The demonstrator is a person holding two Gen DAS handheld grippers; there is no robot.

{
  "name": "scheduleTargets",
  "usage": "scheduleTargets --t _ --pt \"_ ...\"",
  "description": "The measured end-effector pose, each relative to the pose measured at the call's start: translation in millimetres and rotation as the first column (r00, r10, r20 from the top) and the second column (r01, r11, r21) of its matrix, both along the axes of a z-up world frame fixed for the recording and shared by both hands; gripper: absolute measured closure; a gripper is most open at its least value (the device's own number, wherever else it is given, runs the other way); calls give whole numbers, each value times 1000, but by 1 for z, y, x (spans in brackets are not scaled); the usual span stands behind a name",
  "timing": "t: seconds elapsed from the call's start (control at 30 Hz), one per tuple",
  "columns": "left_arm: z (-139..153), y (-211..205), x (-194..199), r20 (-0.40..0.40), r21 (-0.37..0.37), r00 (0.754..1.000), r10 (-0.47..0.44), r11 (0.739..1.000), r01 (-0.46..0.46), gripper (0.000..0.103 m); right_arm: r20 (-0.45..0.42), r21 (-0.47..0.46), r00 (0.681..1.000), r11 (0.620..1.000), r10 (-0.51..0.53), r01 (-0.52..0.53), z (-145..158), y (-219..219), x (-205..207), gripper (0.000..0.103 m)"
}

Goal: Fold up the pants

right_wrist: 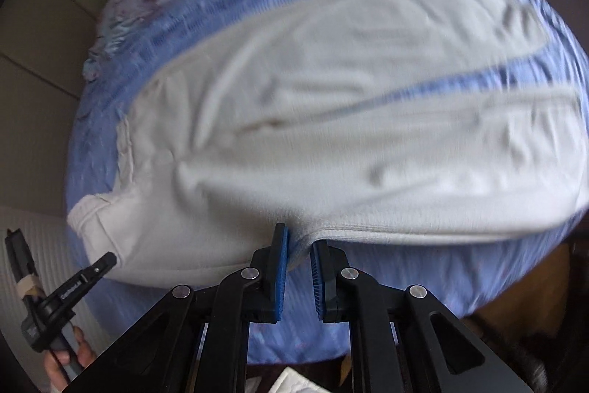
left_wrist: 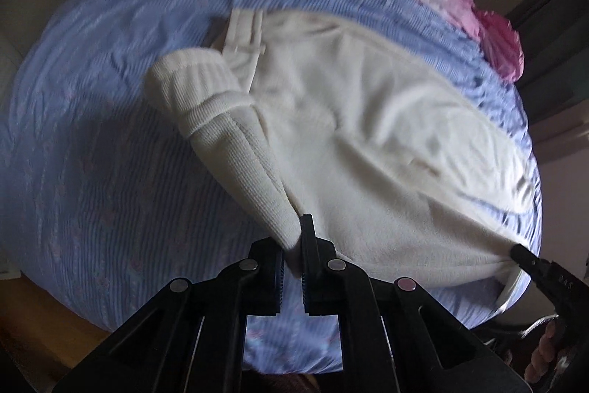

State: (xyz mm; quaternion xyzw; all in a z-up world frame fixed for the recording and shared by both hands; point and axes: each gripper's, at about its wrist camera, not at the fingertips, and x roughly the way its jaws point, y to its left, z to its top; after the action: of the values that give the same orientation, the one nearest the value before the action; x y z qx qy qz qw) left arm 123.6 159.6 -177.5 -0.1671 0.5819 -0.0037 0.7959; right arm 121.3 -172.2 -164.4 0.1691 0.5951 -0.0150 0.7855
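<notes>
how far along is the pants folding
Early. Done: the cream pants lie spread on the blue bedspread. In hand: the left hand-held gripper pinches a ribbed cuff, lifted toward the waist; the right hand-held gripper holds an edge. Left: laying that fold flat and the remaining folds.

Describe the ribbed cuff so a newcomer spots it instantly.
Start at the blue bedspread, then the cream pants spread across it. The ribbed cuff ends the leg rising from the left gripper: knit ridges, where everything nearby is smooth.

Matt cream knit pants (left_wrist: 368,142), ribbed cuff (left_wrist: 191,91).
</notes>
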Motion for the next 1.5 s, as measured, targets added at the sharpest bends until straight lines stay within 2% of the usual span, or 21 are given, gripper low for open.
scheduleTargets --t 0.13,0.3,0.6,0.87,1.0,1.07,1.2,1.37,1.5 --pt "17 -6 21 46 -6 997 55 998 -55 94 58 -27 997 998 57 -55 19 -5 33 90" --pt "29 -15 52 85 -18 989 119 993 -118 94 109 -13 991 997 82 -81 38 -13 73 90" --pt "34 -16 125 94 18 983 155 987 -157 94 171 -20 978 993 121 -119 44 -10 159 90" --pt "3 -6 210 23 80 989 144 986 -145 94 108 -26 982 988 155 -153 9 2 242 90" --pt "-17 -3 242 -23 72 989 149 987 -147 94 66 -32 984 986 163 -162 -12 8 276 90" --pt "-28 -5 257 -44 91 991 129 988 -125 94 45 -51 984 984 174 -171 -26 12 292 90" --pt "-48 -6 279 -73 104 992 105 990 -97 94 4 -52 985 984 173 -173 -50 12 311 90" --pt "-74 5 294 -114 75 983 143 988 -135 93 -26 -65 985 983 170 -171 -74 15 330 90" --pt "-84 5 302 -130 83 982 135 989 -125 93 -47 -88 983 980 177 -181 -90 20 341 90"
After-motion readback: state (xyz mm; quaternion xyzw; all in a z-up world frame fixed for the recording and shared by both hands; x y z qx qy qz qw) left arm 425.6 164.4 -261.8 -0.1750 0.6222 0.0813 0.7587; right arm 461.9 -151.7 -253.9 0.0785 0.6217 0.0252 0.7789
